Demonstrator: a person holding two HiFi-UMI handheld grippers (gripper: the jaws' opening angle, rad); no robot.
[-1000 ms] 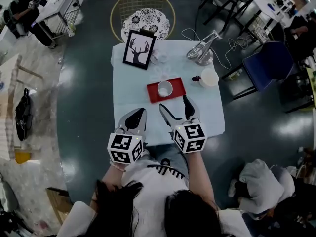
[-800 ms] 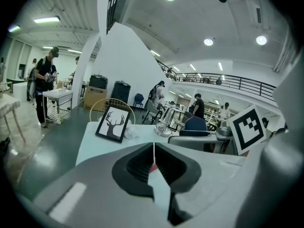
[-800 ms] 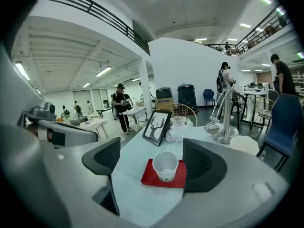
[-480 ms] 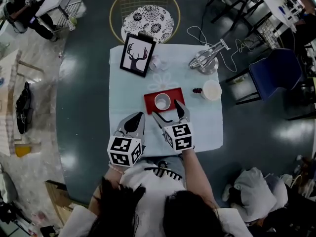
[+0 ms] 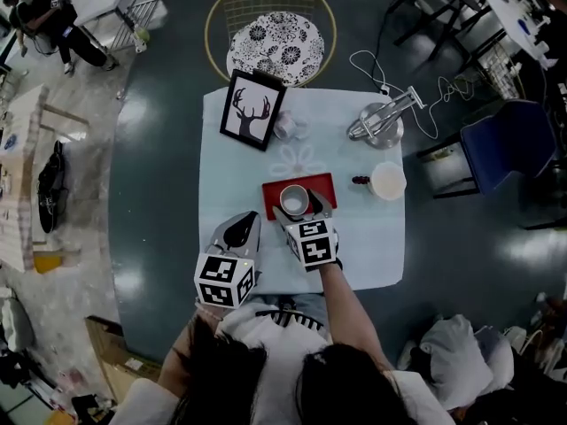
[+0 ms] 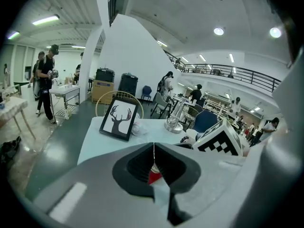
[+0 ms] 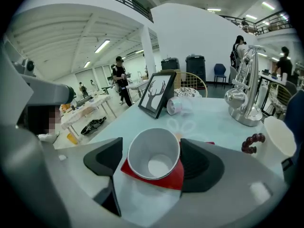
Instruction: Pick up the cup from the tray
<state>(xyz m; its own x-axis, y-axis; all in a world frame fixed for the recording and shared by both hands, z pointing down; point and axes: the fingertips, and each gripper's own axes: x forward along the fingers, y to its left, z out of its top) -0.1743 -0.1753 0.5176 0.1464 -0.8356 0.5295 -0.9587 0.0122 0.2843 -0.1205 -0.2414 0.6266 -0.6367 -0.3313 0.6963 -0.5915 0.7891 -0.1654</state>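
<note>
A white cup [image 5: 294, 200] stands upright on a small red tray [image 5: 321, 182] in the middle of the light blue table. In the right gripper view the cup [image 7: 154, 153] sits between the two dark pads, its mouth facing the camera, with the tray [image 7: 164, 178] under it. My right gripper [image 5: 301, 209] [image 7: 151, 148] is open around the cup, with a gap on the left side and the right pad close to the rim. My left gripper [image 5: 244, 227] [image 6: 153, 148] hovers over the table's near left part, shut and empty. A sliver of the tray [image 6: 151, 177] shows past its jaws.
A framed deer picture [image 5: 251, 107] leans at the far left with a clear glass [image 5: 285, 127] lying beside it. A silver appliance [image 5: 379, 124], a white bowl [image 5: 388, 181] and dark beads [image 5: 359, 181] are at the right. A round wire chair [image 5: 270, 42] stands beyond the table.
My right gripper has moved forward over the tray, and its jaws now stand on either side of the cup. The left gripper has stayed near the front edge.
</note>
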